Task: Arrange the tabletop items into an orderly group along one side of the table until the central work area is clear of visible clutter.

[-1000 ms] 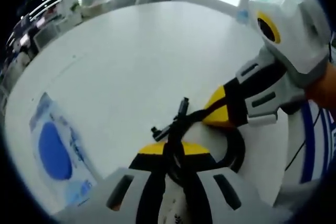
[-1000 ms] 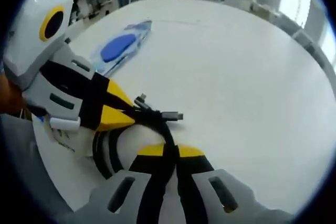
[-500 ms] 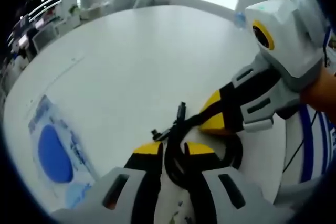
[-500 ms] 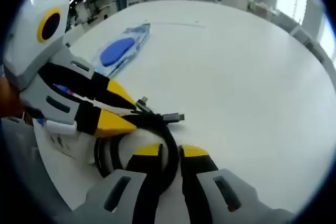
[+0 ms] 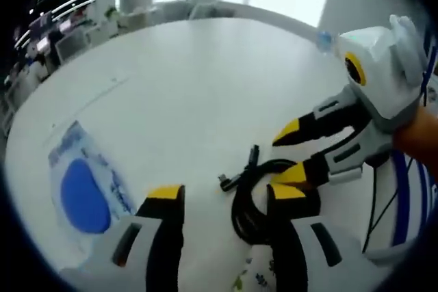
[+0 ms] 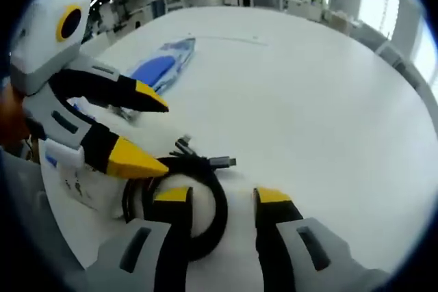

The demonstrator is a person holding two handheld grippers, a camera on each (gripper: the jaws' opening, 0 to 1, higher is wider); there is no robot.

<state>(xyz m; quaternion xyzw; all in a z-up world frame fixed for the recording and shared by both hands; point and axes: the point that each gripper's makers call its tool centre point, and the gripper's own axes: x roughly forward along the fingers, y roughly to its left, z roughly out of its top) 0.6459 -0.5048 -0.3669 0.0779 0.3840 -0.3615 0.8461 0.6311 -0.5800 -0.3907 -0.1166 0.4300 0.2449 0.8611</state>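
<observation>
A coiled black cable (image 5: 241, 204) lies on the white table (image 5: 178, 87), its plugs pointing away from me. My left gripper (image 5: 227, 193) is open, its yellow-tipped jaws standing either side of the coil without touching it. In from the right comes my right gripper (image 5: 291, 153), also open, its tips just above the coil. In the right gripper view the cable (image 6: 198, 166) lies between and just beyond my right gripper (image 6: 222, 196); the left gripper (image 6: 147, 131) gapes over the coil's left side. A flat packet with a blue oval (image 5: 82, 193) (image 6: 154, 70) lies further off.
A white printed sheet (image 6: 75, 182) lies under the coil at the table's near edge. A blue-striped item (image 5: 404, 196) sits at the right. Bare table (image 6: 321, 100) stretches beyond the cable. Desks and chairs stand past the far edge.
Both grippers were shut on the cable a second ago; both have opened and let it go. The cable has settled on the table and both views have drawn back slightly.
</observation>
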